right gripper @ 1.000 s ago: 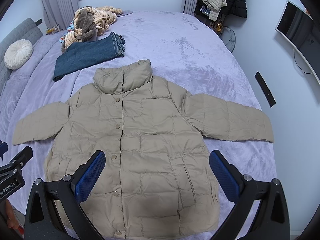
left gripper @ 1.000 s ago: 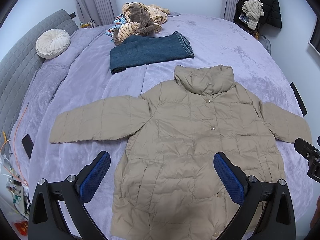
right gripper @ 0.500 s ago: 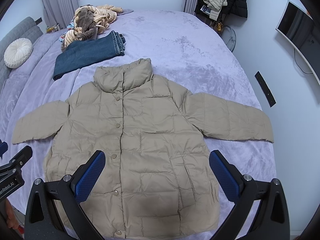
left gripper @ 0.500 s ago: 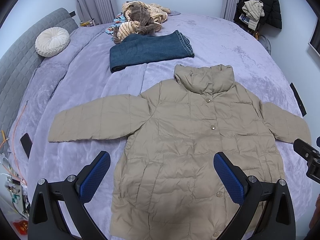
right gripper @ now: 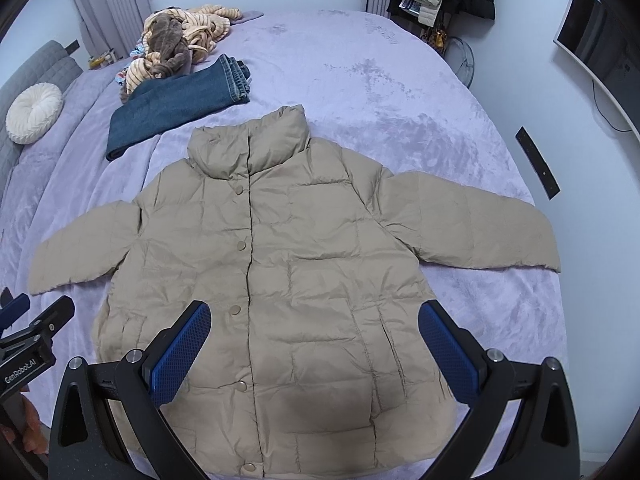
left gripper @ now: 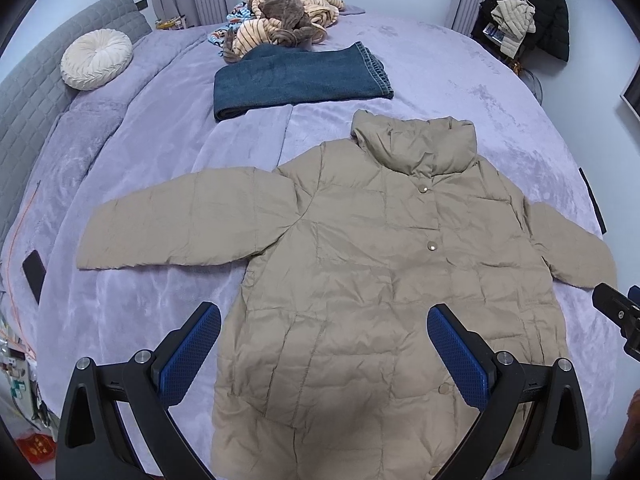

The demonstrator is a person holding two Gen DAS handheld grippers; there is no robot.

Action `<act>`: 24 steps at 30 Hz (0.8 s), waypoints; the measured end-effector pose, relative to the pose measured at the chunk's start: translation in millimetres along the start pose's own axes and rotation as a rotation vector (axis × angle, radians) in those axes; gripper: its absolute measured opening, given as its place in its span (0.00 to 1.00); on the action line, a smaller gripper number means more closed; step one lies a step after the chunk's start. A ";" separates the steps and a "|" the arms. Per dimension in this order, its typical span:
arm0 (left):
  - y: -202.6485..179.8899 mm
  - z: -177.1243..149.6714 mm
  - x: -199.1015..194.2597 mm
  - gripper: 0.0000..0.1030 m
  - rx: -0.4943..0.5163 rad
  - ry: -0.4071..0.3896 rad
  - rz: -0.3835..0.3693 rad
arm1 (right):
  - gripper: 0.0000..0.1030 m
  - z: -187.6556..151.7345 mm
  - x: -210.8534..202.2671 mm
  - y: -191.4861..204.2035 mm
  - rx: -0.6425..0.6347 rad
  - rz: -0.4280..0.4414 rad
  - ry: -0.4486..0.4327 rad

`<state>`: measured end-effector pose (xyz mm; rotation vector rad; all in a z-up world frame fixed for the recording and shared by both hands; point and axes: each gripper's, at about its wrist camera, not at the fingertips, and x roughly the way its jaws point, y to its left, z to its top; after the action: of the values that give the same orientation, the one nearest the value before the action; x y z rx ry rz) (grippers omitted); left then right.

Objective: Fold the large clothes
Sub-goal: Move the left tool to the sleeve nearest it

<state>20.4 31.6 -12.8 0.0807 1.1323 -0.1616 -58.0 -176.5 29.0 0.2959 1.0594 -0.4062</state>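
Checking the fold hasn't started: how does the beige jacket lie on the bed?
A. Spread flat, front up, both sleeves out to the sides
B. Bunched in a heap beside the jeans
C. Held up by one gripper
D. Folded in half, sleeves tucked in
A: the jacket lies flat, snaps up, sleeves out; both grippers are open above its hem.

**One readable mark**

We can read only one piece of writing: "GenRobot.AI", in white letters on the black body of the left gripper (right gripper: 24,364), which shows at the left edge of the right wrist view. We find some small print on items hanging in the far corner and on objects beside the bed, but it is too small to read.
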 end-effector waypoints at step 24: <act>287.7 -18.1 202.2 1.00 -0.658 -0.039 -0.313 | 1.00 -24.3 160.8 150.7 -0.061 0.296 0.207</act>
<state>136.7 300.1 -208.7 -0.6837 1.1064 -0.0613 60.9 -61.3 -118.6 0.4403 1.2063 -0.0777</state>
